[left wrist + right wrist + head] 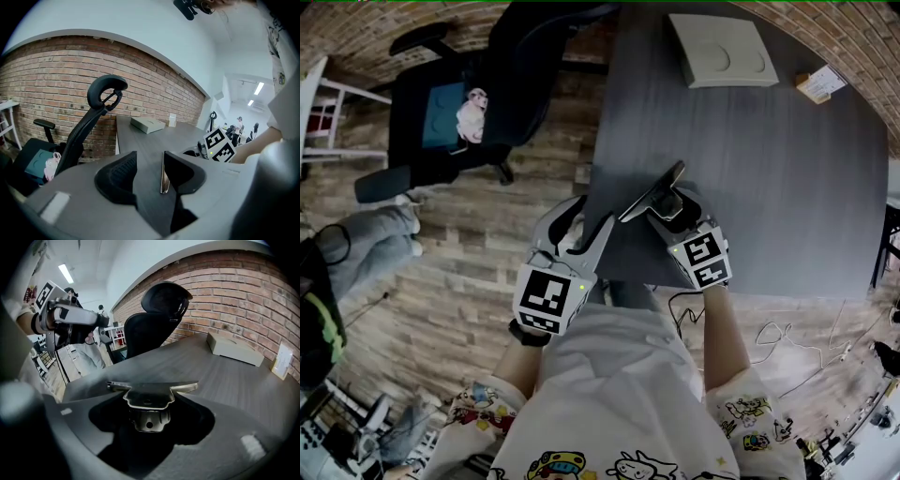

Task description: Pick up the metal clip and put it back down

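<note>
The metal clip (652,192), a long flat silver bar on a folded spring body, hangs tilted above the near left corner of the grey table (769,169). My right gripper (673,204) is shut on its spring body; in the right gripper view the bar (140,386) lies crosswise over the jaws. My left gripper (589,220) is open just left of it. In the left gripper view the thin end of the clip (163,176) rests against the right finger (185,171), while the left finger (117,176) stands apart from it.
A white box (720,52) and a small cardboard packet (818,84) sit at the table's far side. A black office chair (478,103) stands left of the table. A seated person's legs (375,234) are at the far left. Cables (787,337) lie on the floor.
</note>
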The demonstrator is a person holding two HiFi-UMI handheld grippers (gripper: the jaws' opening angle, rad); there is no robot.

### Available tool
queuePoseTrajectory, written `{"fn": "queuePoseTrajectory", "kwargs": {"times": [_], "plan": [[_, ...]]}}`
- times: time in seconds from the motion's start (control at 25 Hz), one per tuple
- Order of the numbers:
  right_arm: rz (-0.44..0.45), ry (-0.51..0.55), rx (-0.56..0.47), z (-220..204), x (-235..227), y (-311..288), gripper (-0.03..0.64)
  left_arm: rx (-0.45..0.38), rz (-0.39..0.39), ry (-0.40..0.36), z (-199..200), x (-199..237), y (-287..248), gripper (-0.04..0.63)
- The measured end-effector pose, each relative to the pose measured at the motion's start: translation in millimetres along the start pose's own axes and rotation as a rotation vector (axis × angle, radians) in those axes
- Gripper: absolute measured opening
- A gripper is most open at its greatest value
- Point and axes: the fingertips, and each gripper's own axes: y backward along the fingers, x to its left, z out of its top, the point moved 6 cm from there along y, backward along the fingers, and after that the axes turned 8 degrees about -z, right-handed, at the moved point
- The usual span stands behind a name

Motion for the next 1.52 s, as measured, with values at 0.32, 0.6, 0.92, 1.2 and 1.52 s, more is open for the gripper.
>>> {"fn": "queuePoseTrajectory", "kwargs": {"times": [0.32,0.6,0.92,1.2,1.52], "plan": [[0.012,0.008,-0.002,2,5,6,0.288,-0.029,0.010,-0.011,8,-1,6,0.156],[-0.016,0.007,-0.038,16,-2,22,0.289,-0.056,0.023,-0.024,18,-1,14,0.122],[-0.045,-0.003,-0.113,40,-14,46,0.288,-0.103,0.040,-0.054,39,-2,23,0.104],[-0.068,-0.031,-0.193,63,-28,70,0.288,-0.149,0.054,-0.081,58,-6,28,0.090],[-0.097,-0.041,-0.295,87,-41,103,0.288,-0.199,0.077,-0.119,78,-13,35,0.051]]}}
